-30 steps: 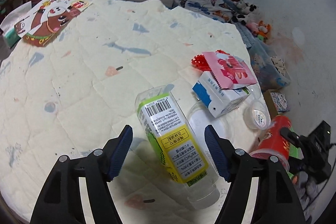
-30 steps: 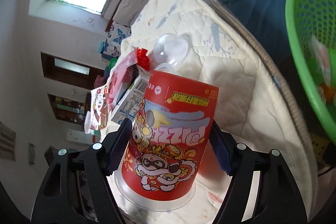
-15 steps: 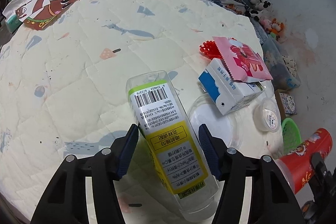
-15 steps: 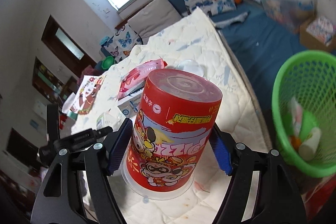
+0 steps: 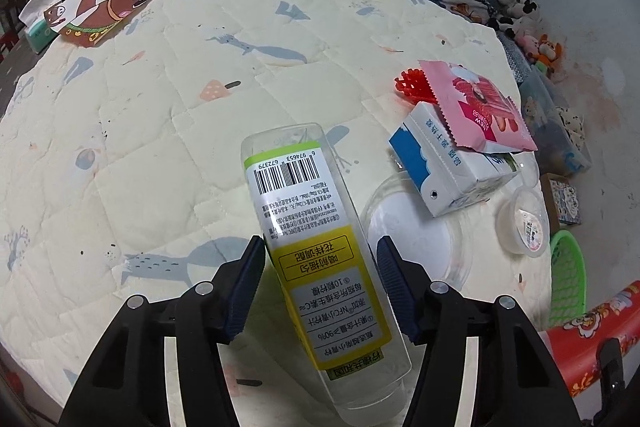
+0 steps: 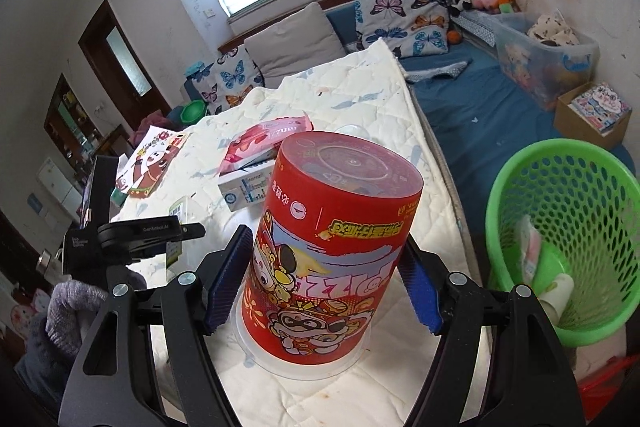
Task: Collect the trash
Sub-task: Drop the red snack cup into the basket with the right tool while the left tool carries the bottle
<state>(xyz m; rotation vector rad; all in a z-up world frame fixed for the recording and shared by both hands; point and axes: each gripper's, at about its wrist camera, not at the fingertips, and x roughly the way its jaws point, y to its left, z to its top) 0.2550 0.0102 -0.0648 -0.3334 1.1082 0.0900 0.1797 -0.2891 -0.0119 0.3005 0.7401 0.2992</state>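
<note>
My left tool (image 5: 320,287) squeezes the bottle (image 5: 316,251) and my right tool (image 6: 326,283) holds the red cup (image 6: 332,251), so both can go in the green basket (image 6: 568,227) on my right.

Barcode digits "6 974653 672379" on the clear bottle's (image 5: 320,259) label, above "90%" and "10" amid Chinese print. "NEW" on the pink snack packet (image 5: 478,109). "GenSmbot.AI" on the black gripper mount (image 6: 156,229).
</note>
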